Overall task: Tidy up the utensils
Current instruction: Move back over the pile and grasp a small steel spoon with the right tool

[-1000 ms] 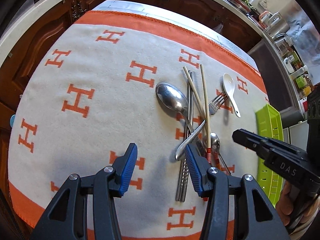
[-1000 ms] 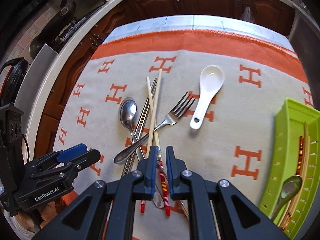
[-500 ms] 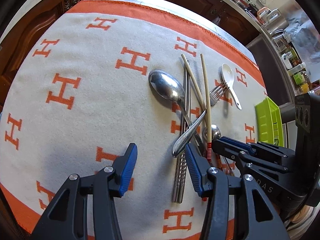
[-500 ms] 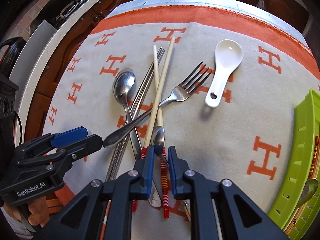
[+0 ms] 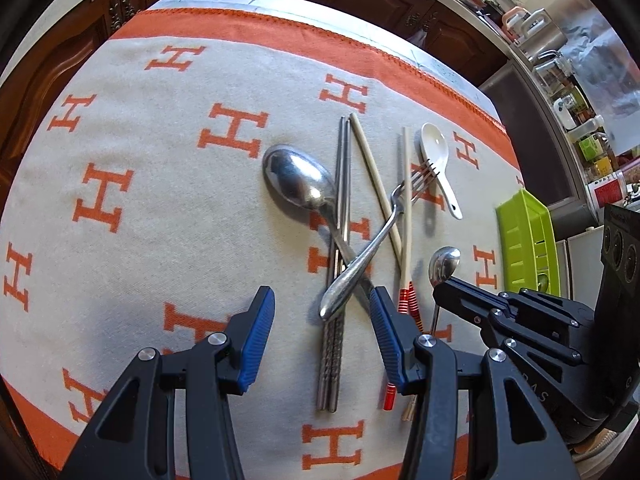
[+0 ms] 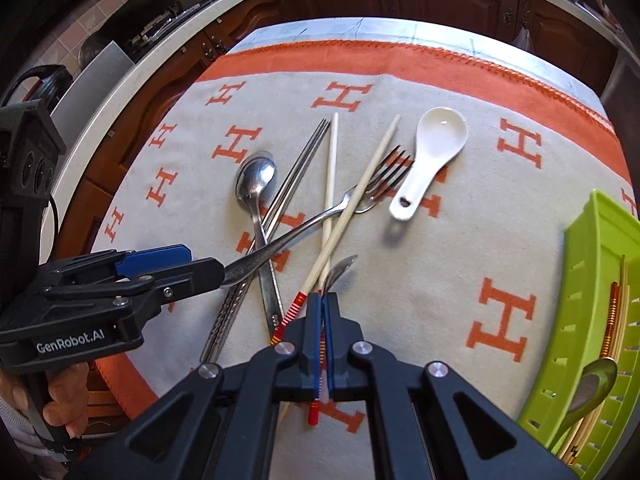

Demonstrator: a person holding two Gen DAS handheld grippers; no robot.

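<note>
On the orange-and-cream cloth lies a crossed heap: a large steel spoon [image 5: 298,182], a fork [image 5: 360,256], metal chopsticks [image 5: 342,200] and wooden chopsticks [image 5: 406,220] with red-wound ends. A white ceramic spoon [image 6: 434,148] lies apart to the right. My right gripper [image 6: 322,298] is shut on the handle of a small steel spoon [image 6: 340,270], whose bowl sticks up past the fingertips, turned on edge. My left gripper [image 5: 320,316] is open and straddles the fork's handle end and the metal chopsticks without touching them.
A green slotted tray [image 6: 592,248] stands at the right edge of the cloth, holding a spoon [image 6: 592,384] and chopsticks [image 6: 616,312]. Dark wooden cabinets and a counter ring the table. A hand [image 6: 60,400] grips the left tool.
The right gripper's jaws closed fully on the small spoon's handle, and the spoon's bowl tipped up off the cloth. The wooden chopsticks shifted slightly. The left gripper stayed open over the fork handle.
</note>
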